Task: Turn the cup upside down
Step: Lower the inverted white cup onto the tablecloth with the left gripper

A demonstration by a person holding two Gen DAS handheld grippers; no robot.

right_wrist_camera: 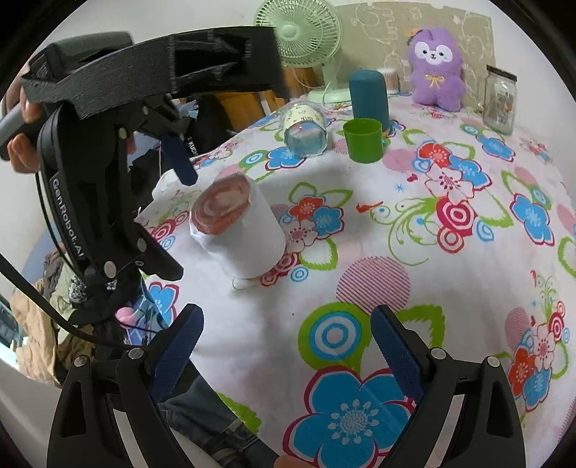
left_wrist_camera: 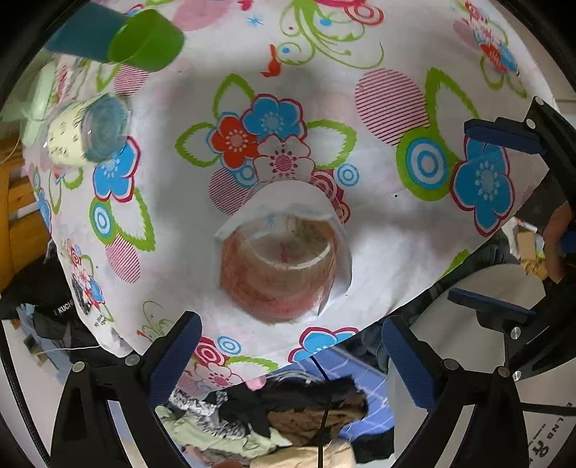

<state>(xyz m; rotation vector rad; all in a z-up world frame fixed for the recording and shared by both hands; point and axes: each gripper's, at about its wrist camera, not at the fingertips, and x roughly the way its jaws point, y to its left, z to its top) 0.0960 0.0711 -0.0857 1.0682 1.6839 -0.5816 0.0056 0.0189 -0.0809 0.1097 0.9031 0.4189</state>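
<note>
A clear cup with a white paper wrap and reddish base stands upside down on the floral tablecloth near its left edge. In the left wrist view it sits just ahead of my left gripper, which is open and looks down on it from above. In the right wrist view the left gripper hovers open just left of the cup, not touching it. My right gripper is open and empty, low over the cloth in front of the cup. It also shows at the right of the left wrist view.
Behind the cup stand an upside-down clear cup with a pale label, a green cup and a teal tumbler. Farther back are a fan, a purple plush and a glass jar. Clothes lie below the table edge.
</note>
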